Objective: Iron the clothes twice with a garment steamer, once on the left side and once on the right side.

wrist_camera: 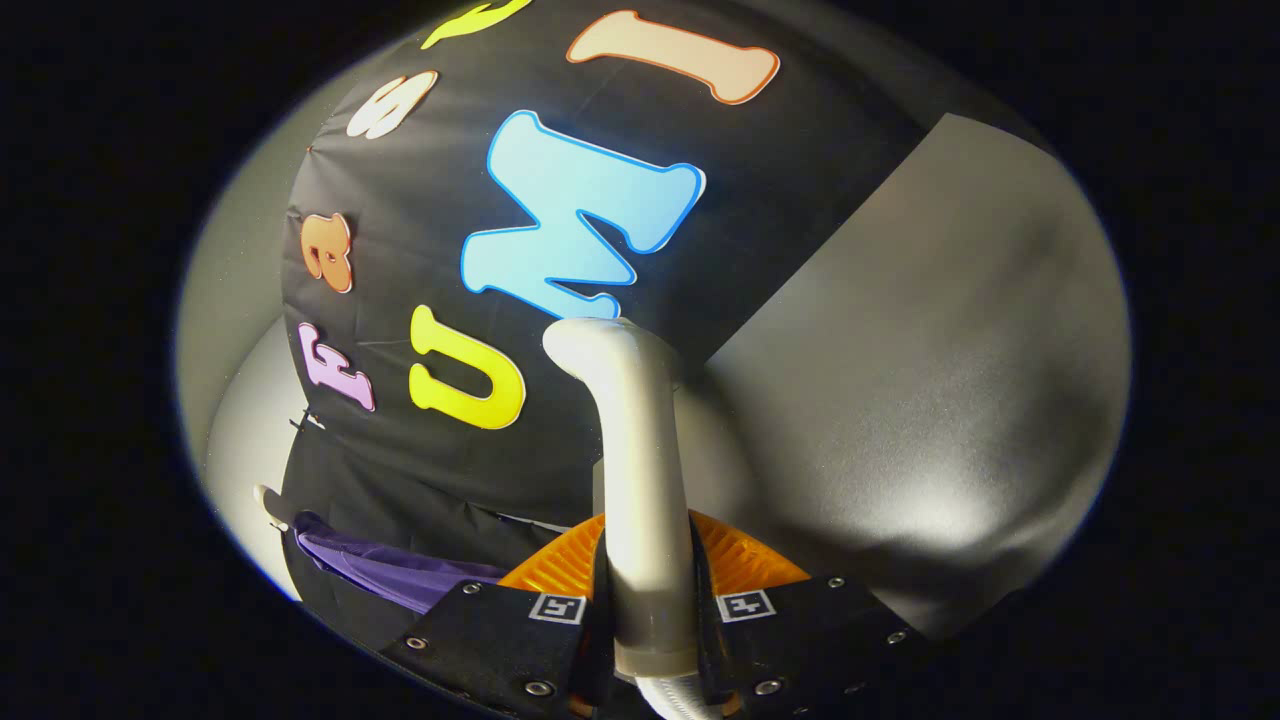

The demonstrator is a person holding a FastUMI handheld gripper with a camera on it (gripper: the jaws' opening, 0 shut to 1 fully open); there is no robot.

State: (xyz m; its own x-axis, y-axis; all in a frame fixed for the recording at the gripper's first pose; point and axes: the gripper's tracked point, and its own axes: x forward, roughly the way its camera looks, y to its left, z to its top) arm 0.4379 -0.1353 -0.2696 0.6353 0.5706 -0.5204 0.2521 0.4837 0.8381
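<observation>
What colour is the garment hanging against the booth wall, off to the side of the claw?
Purple, seen in the gripper view, beside the claw shut on the pale steamer handle.

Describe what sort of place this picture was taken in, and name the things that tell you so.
Probably a staged recording booth, not a home. A black cloth wall hangs behind, plain grey panels stand beside it, and a purple garment hangs against the cloth. The gripper has its fingers shut on a garment steamer handle.

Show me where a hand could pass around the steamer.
Free: the plain grey wall right of the steamer, beyond the fingers. Crowded: left, the purple garment hangs close against the black cloth. The gripper is shut on the steamer.
</observation>
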